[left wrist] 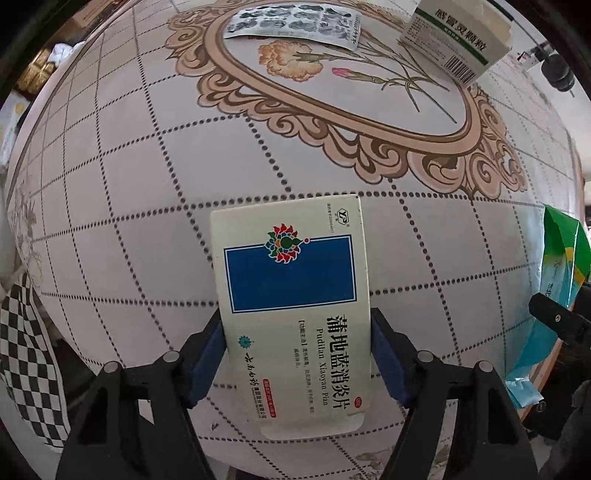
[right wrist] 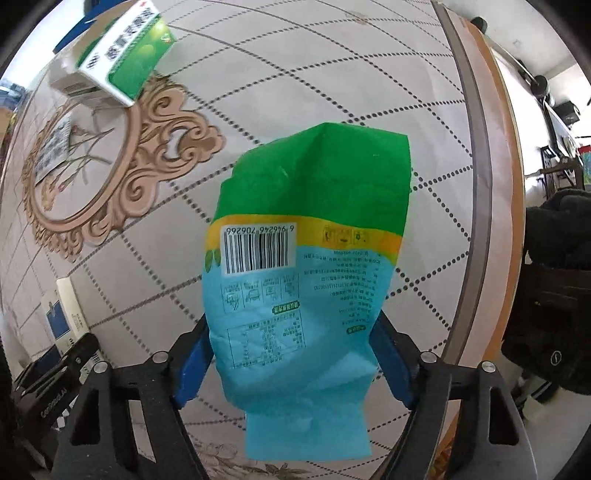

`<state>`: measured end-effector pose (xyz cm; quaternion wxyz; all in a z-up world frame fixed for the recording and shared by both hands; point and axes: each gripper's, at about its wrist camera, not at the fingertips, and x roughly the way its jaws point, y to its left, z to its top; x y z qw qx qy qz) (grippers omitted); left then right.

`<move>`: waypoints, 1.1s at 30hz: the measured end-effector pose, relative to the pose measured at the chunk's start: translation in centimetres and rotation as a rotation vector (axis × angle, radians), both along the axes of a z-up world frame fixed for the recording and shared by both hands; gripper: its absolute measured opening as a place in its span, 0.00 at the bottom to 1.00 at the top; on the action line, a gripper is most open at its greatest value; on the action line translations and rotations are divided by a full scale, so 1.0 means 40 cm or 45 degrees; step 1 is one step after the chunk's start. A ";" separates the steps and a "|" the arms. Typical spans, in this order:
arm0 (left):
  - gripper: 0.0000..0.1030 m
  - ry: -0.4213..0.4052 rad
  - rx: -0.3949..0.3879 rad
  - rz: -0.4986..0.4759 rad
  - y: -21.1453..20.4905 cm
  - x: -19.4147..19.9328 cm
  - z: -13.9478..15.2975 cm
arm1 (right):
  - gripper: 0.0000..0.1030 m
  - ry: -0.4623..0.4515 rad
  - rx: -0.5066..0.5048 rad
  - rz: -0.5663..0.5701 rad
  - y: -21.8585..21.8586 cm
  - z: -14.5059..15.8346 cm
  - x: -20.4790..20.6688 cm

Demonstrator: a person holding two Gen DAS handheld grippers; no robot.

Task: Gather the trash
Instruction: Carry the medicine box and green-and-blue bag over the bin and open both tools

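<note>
My left gripper [left wrist: 297, 354] is shut on a white medicine box with a blue panel [left wrist: 291, 295], held between its blue pads above the patterned table [left wrist: 129, 206]. My right gripper [right wrist: 291, 354] is shut on a green, yellow and light-blue snack bag [right wrist: 306, 236], held above the same table [right wrist: 332, 74]. The bag also shows at the right edge of the left wrist view [left wrist: 557, 266]. The medicine box shows at the left edge of the right wrist view [right wrist: 61, 314].
A green-and-white medicine box [left wrist: 458, 37] [right wrist: 118, 59] and a silver blister sheet [left wrist: 291, 24] [right wrist: 51, 147] lie on the table's flower medallion. The table edge [right wrist: 476, 184] runs down the right. A checkered cloth [left wrist: 26, 365] hangs at the left.
</note>
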<state>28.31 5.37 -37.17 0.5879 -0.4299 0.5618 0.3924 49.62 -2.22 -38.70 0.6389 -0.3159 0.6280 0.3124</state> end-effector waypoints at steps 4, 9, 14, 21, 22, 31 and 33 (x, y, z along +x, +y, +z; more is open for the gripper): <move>0.69 -0.034 0.041 -0.001 -0.040 -0.037 0.049 | 0.75 -0.009 0.060 0.040 0.003 0.054 -0.026; 0.69 -0.108 0.138 0.019 -0.098 -0.107 0.145 | 0.73 -0.040 0.147 0.154 -0.031 0.144 -0.146; 0.69 -0.189 0.239 0.068 -0.167 -0.229 0.254 | 0.69 -0.038 0.212 0.269 -0.059 0.220 -0.272; 0.69 -0.238 0.320 0.193 -0.295 -0.470 0.296 | 0.69 0.016 0.295 0.444 -0.195 0.287 -0.540; 0.69 -0.241 0.307 0.232 -0.321 -0.527 0.284 | 0.69 0.043 0.294 0.473 -0.211 0.278 -0.583; 0.69 -0.180 -0.038 0.511 -0.443 -0.848 -0.112 | 0.69 0.268 -0.026 0.680 -0.340 -0.098 -0.920; 0.69 -0.160 -0.104 0.563 -0.447 -0.892 -0.226 | 0.69 0.296 -0.111 0.677 -0.352 -0.233 -0.947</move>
